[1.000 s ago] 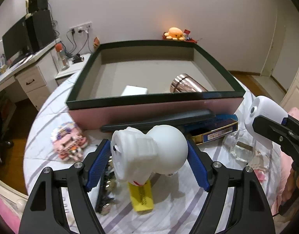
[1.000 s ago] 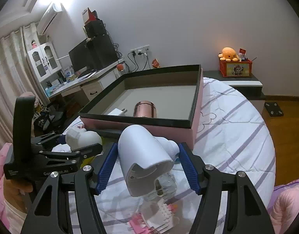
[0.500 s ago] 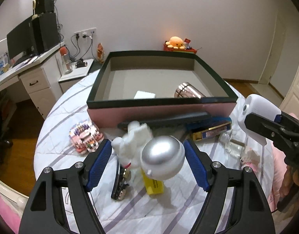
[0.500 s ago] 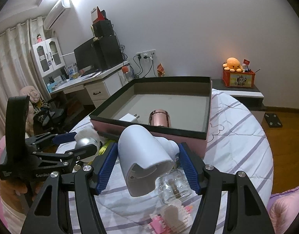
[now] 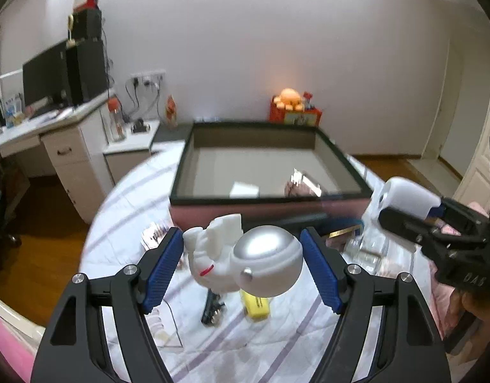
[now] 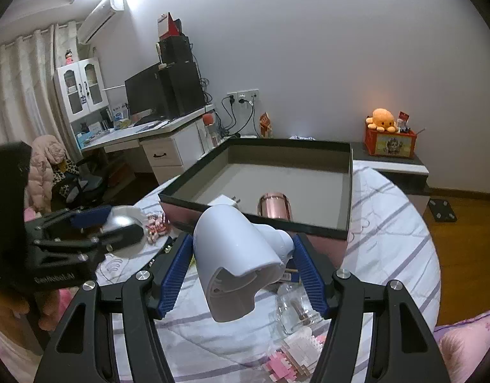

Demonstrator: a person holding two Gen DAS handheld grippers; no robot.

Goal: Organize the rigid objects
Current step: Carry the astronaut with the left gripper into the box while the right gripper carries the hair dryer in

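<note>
Large shallow box [image 5: 267,196], dark rim, pink outer wall, sits on the striped bedcover [image 5: 277,344]. Inside: a rose-gold metal cup [image 6: 274,206] lying on its side near the front wall, and a white plug adapter [image 6: 225,200] just to its left. Rest of the box floor is bare grey.

Left gripper [image 5: 245,266]: blue pads pressed on either side of a white astronaut figure [image 5: 245,263] with a silver dome helmet; held above the bedcover, in front of the box. Jaws stand fairly wide, filled by the figure.

Right gripper [image 6: 243,265]: pads clamped on a white hair-dryer-shaped body [image 6: 235,255], open end toward the camera, nozzle end pointing to the box. It is held clear of the bedcover, near the box's front right corner.

On the bedcover in front of the box: a yellow block [image 5: 257,306], a small dark object [image 5: 213,311] beside it, a clear glass jar [image 6: 294,311] on its side, pink and white brick pieces [image 6: 296,351].

Hard to read: left view is motion-blurred, so the cup and adapter show there only as smears. A long dark item and a blue-and-gold box [image 5: 344,229] along the box front are half hidden behind the astronaut figure. Jar contents unclear. The person's hands are mostly cut off at frame edges.
</note>
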